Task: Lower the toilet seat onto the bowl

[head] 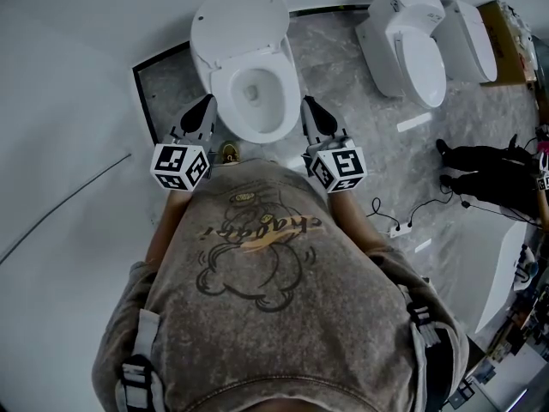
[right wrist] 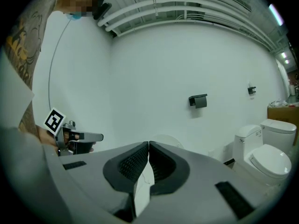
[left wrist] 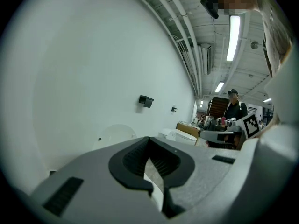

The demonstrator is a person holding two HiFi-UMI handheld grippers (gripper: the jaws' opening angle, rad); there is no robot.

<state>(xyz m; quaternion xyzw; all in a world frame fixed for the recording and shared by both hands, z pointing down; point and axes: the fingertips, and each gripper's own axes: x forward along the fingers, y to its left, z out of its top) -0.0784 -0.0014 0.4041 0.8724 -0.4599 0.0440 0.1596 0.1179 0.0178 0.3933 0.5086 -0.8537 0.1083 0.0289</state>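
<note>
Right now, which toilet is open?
The near toilet straight ahead: its lid stands raised and the bowl shows. The others on the right are shut.

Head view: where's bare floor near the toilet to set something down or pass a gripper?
Bare: marble floor between the toilet bowl and the second toilet; a smaller patch left of the bowl, inside the black edging. Crowded: the bowl's front, flanked by the left gripper and right gripper; the floor farther right, with cable, power strip and a person.
</note>
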